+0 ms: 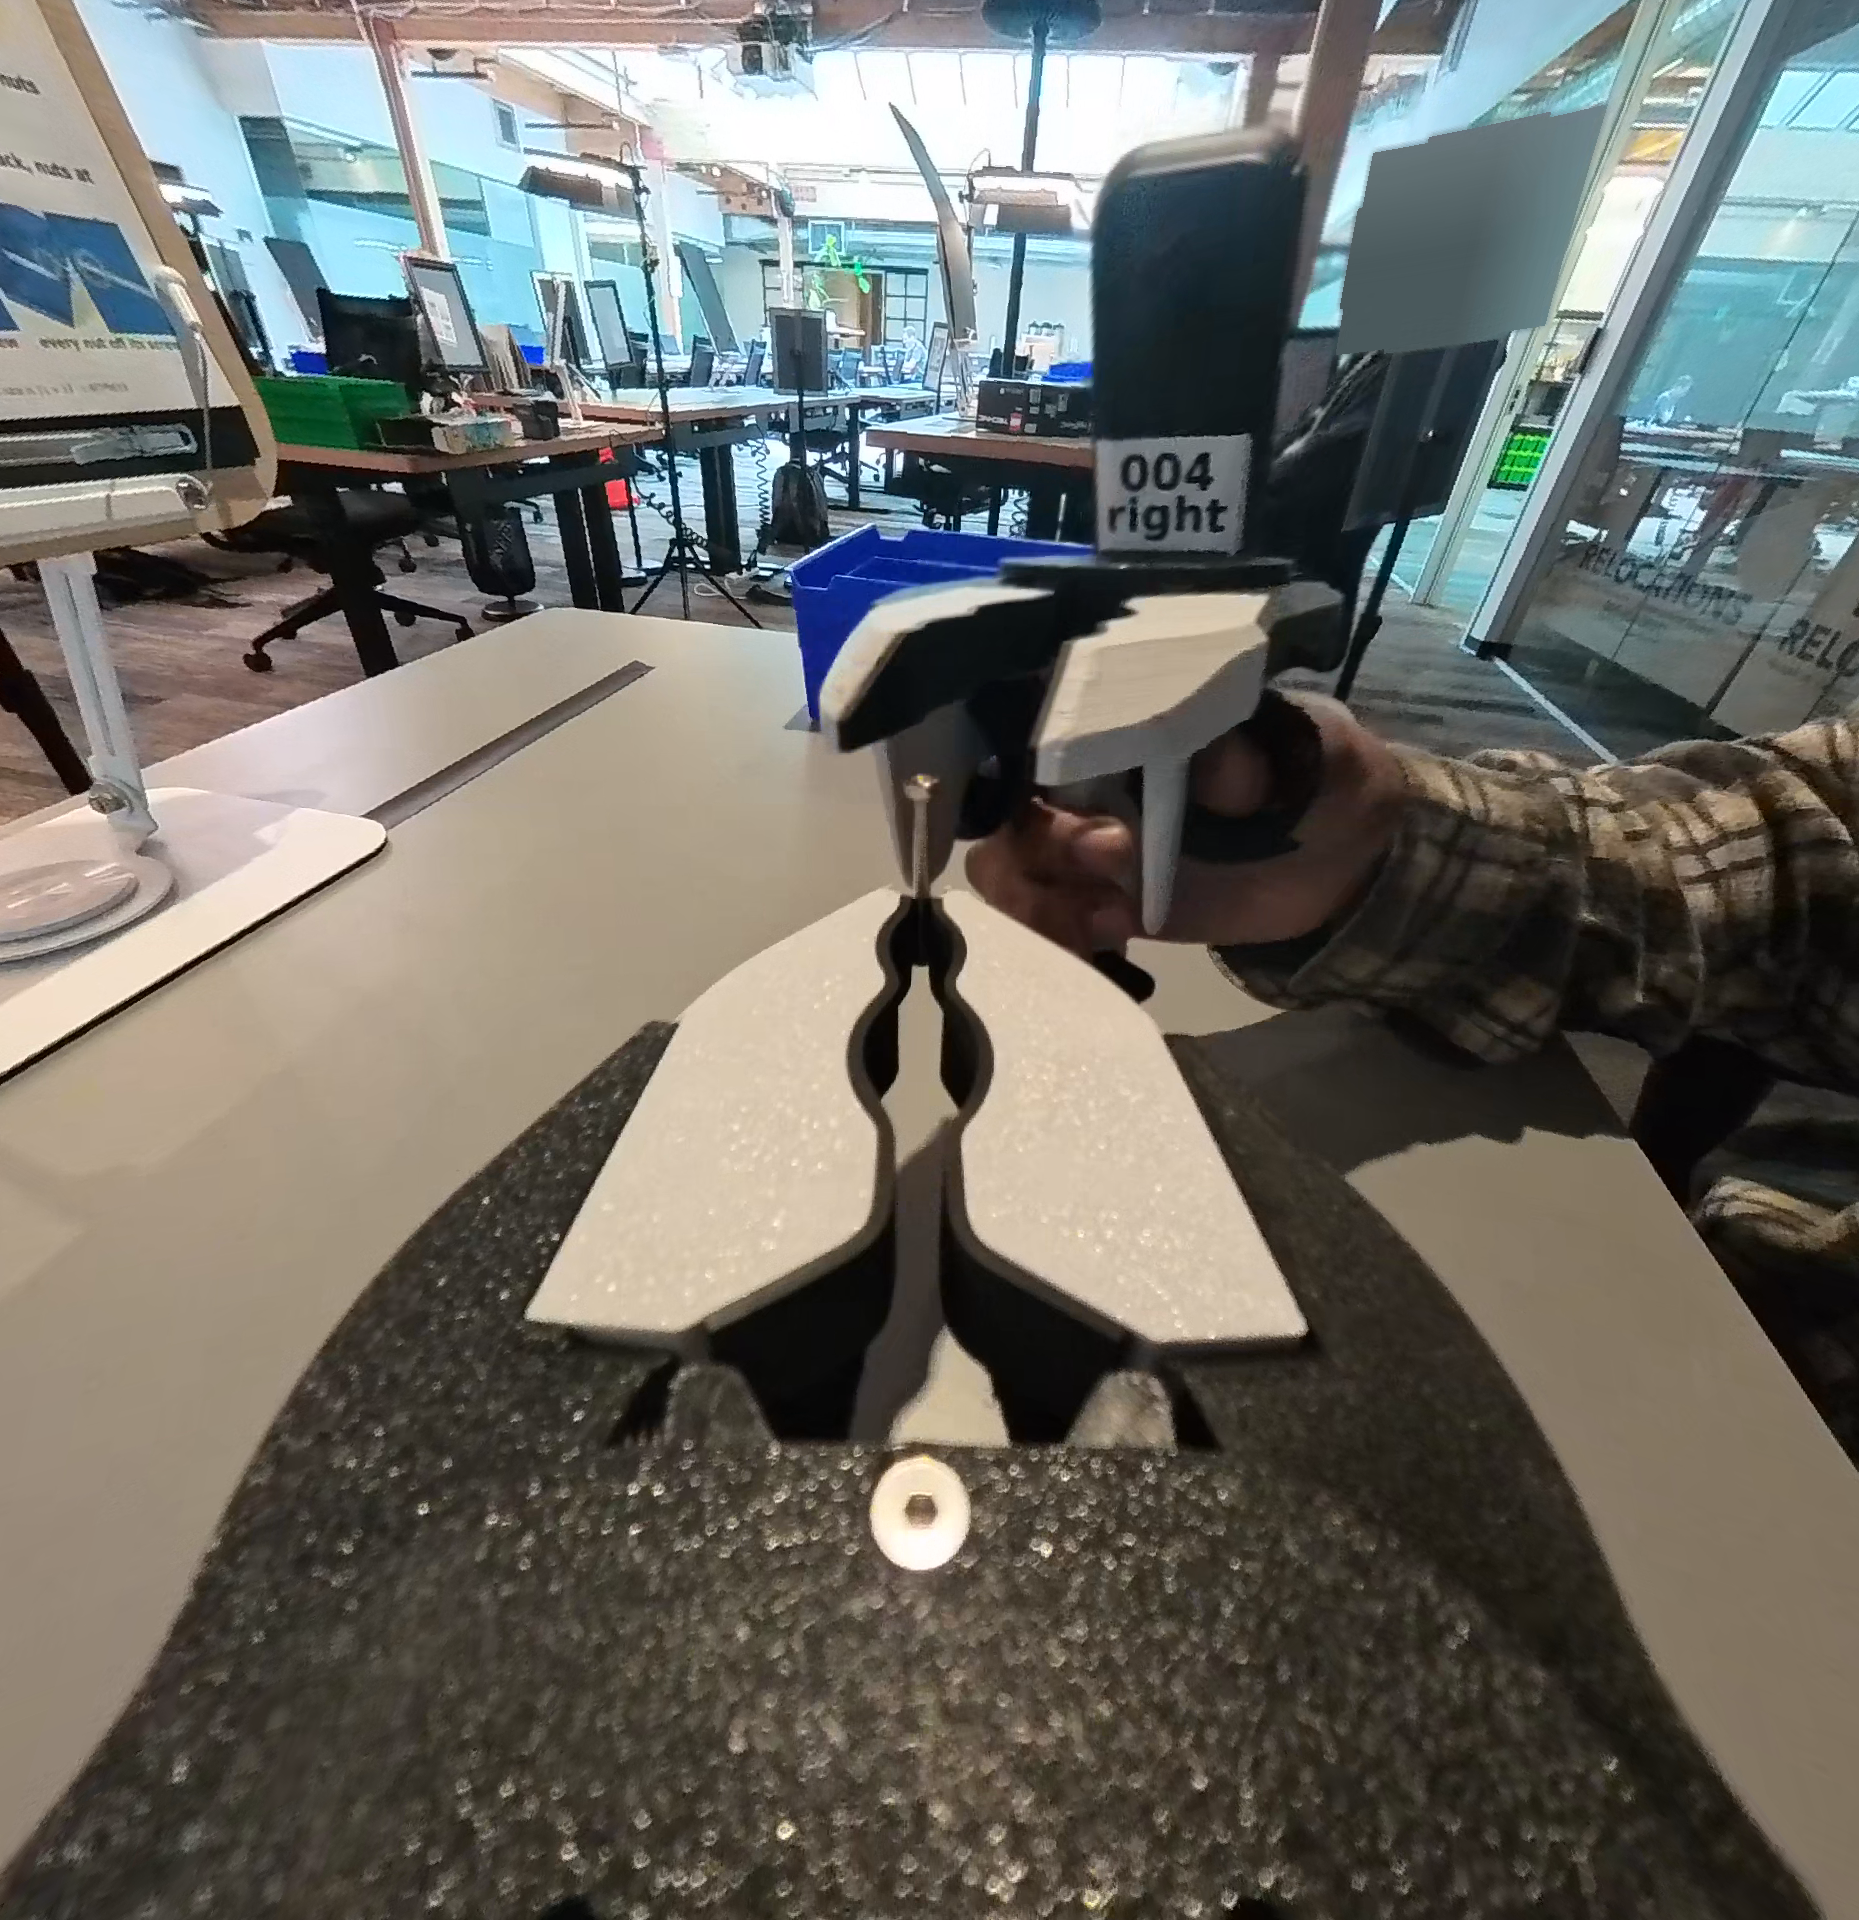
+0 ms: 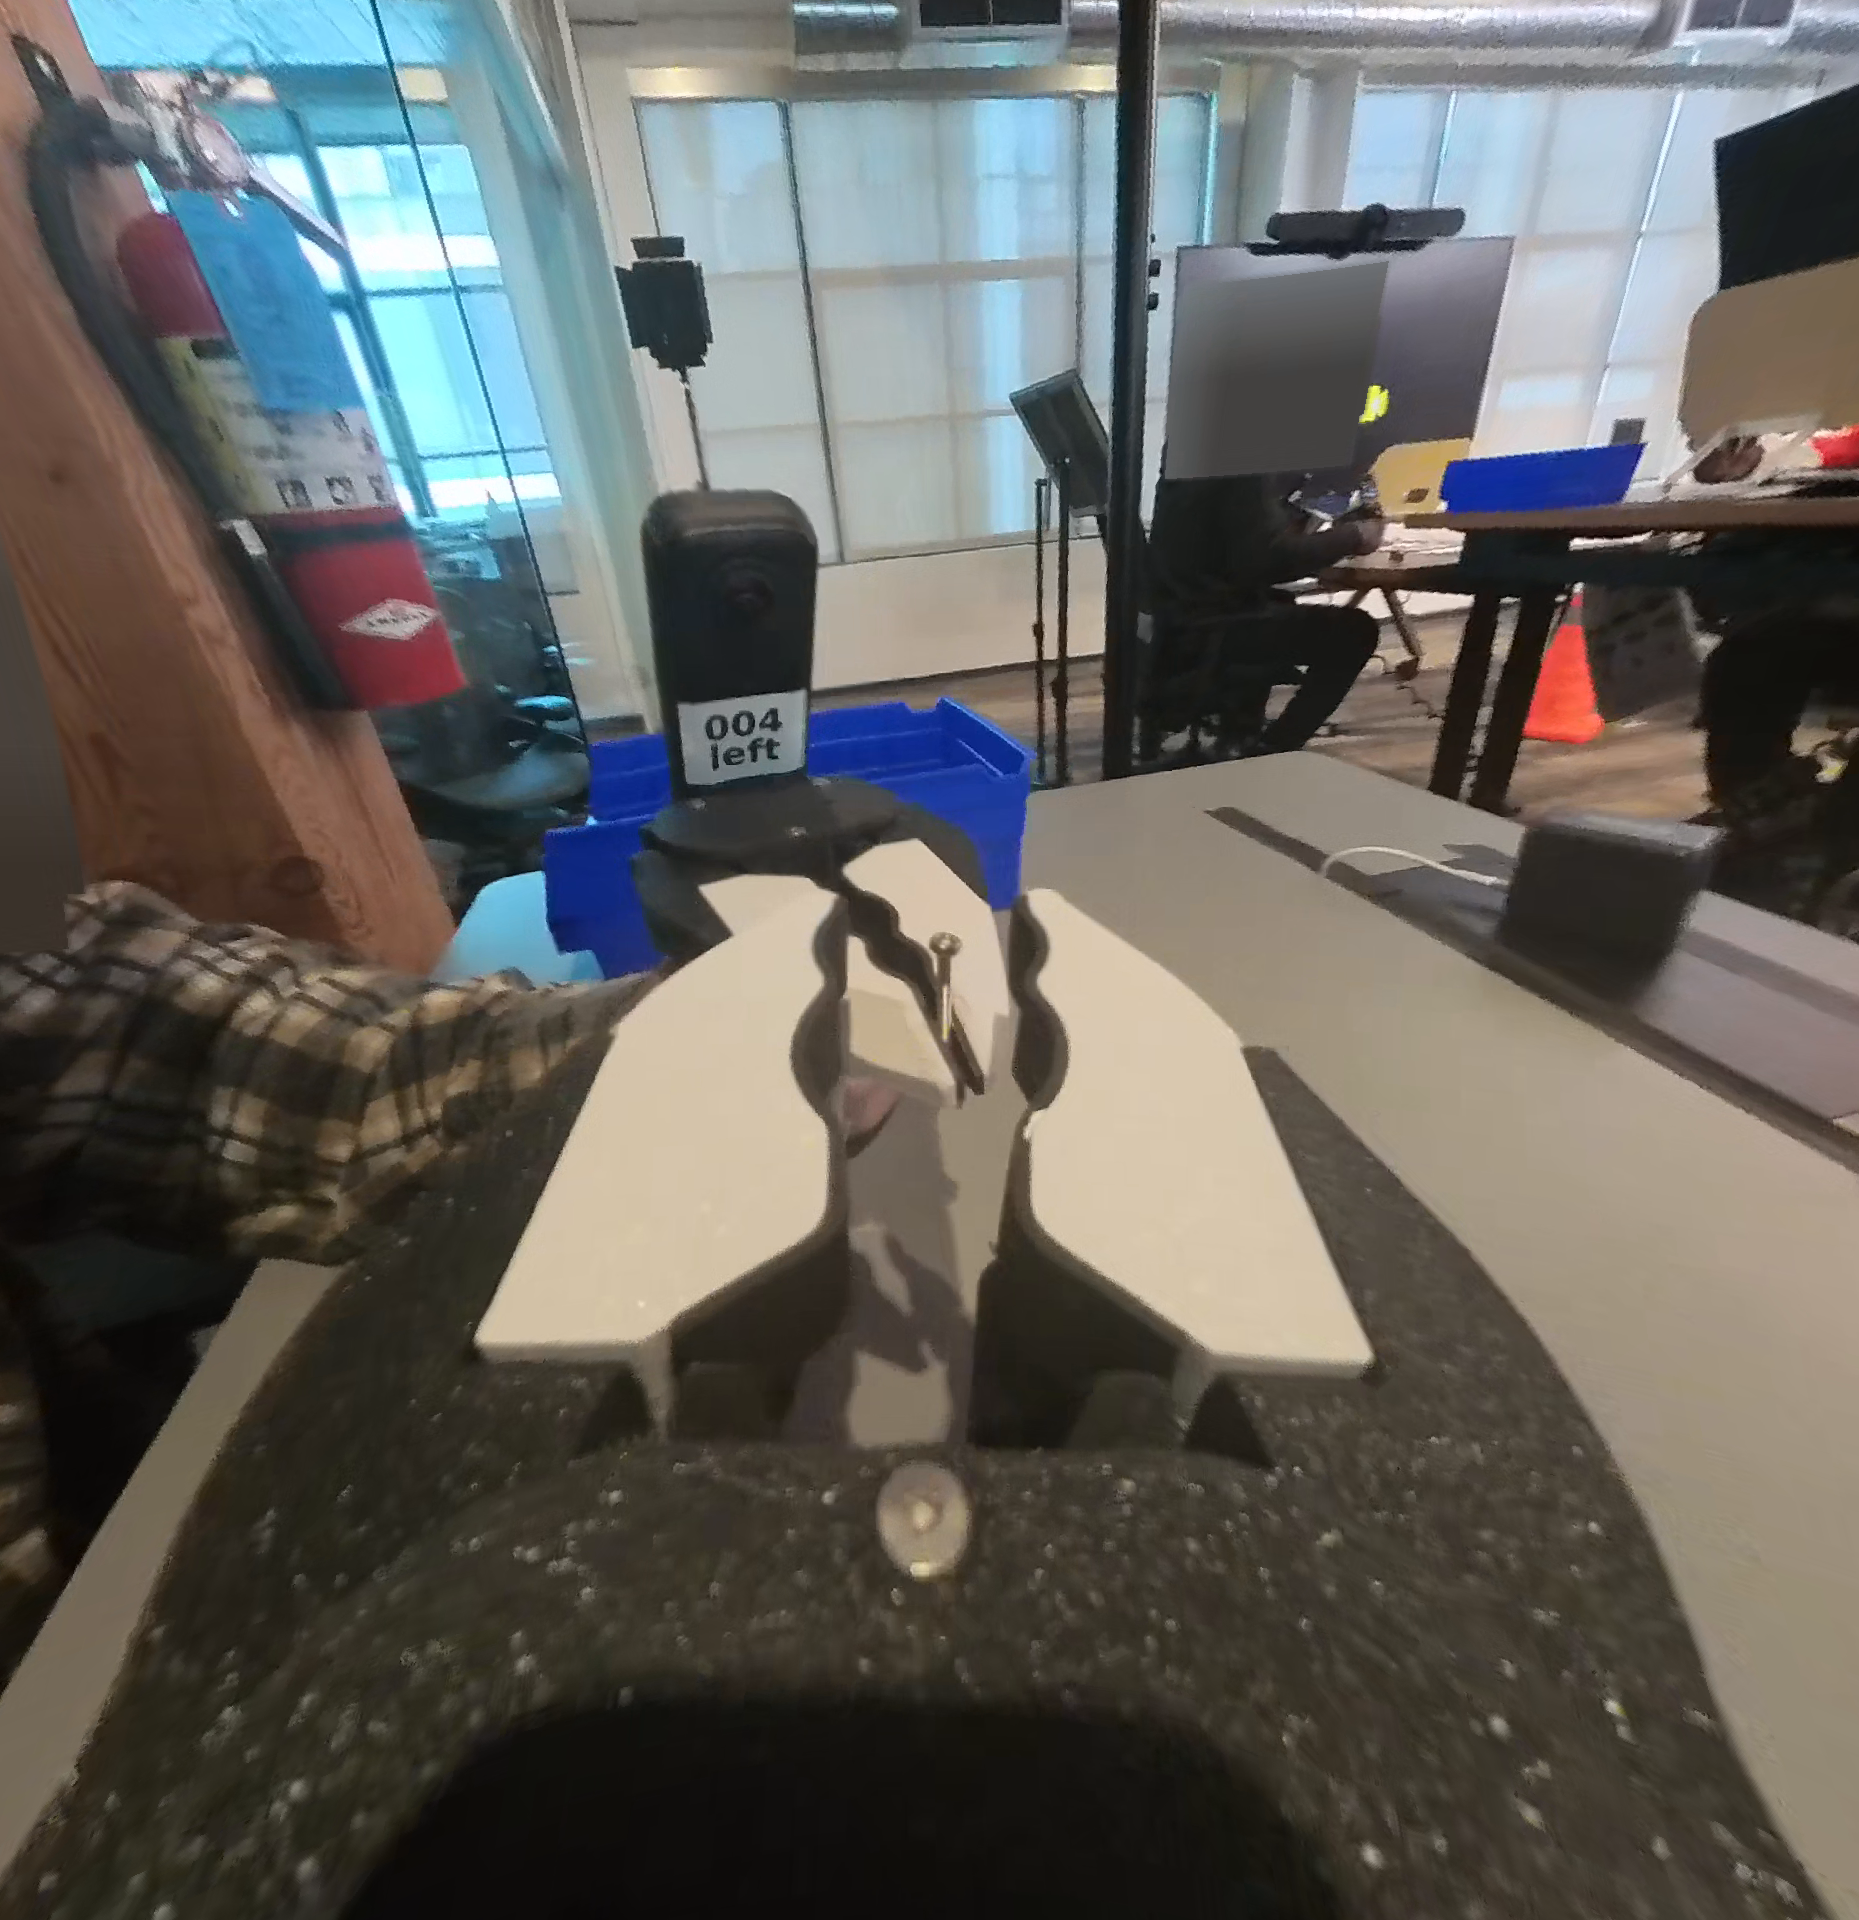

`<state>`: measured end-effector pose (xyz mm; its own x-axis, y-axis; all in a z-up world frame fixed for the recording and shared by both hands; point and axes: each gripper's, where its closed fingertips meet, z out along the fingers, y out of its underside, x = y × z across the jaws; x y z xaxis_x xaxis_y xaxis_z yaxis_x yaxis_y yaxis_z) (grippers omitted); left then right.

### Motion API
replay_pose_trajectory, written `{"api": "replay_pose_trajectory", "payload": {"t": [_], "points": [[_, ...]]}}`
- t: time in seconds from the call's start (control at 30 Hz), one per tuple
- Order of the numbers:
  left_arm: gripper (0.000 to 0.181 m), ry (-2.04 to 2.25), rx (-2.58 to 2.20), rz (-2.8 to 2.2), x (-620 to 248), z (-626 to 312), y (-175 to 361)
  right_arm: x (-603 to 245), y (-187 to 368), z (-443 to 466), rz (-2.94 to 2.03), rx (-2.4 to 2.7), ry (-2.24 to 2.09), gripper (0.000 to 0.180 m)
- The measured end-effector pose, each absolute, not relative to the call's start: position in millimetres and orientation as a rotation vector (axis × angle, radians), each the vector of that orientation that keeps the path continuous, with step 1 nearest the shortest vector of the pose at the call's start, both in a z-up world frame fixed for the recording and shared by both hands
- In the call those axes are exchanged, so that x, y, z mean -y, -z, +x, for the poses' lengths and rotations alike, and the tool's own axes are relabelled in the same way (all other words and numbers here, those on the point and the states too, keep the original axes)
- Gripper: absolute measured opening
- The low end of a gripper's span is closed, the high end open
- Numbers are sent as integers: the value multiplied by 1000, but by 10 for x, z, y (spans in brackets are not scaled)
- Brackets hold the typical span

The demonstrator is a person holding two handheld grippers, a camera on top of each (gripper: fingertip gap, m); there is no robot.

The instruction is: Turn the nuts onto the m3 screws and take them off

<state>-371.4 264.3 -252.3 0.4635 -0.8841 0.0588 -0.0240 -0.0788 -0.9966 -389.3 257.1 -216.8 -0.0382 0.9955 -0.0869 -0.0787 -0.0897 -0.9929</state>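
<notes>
Left gripper (image 1: 920, 914) is closed on the lower end of a thin, silvery, flat-headed screw (image 1: 918, 836), held upright above the grey table (image 1: 489, 935). Right gripper (image 2: 920, 971) is spread open around the screw, untouching.

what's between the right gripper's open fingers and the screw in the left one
Nothing: in the right wrist view the screw, pinched upright by the left gripper, stands just beyond the right gripper, with only air between. No nut shows.
</notes>
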Motion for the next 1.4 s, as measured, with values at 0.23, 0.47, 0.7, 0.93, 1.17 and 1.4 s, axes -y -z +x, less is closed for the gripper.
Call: {"api": "replay_pose_trajectory", "payload": {"t": [0.23, 0.47, 0.7, 0.93, 1.17, 1.4], "points": [[1, 877, -847, -1475, -2633, -3709, 2521, -2556, 2197, -3952, -1194, 1168, -1389, 8], [1, 872, -849, -1478, -2633, -3705, 2531, -2582, 2218, -3959, -1186, 1173, -1304, 5], [1, 874, -844, -1471, -2629, -3716, 2510, -2553, 2218, -3946, -1169, 1198, -1269, 18], [1, 871, -849, -1468, -2621, -3712, 2504, -2543, 2223, -3959, -1171, 1204, -1290, 12], [1, 858, -853, -1468, -2618, -3706, 2505, -2561, 2246, -3954, -1185, 1161, -1312, 5], [1, 808, -819, -1491, -2671, -3730, 2535, -2631, 2269, -3974, -1192, 1006, -1177, 5]]}}
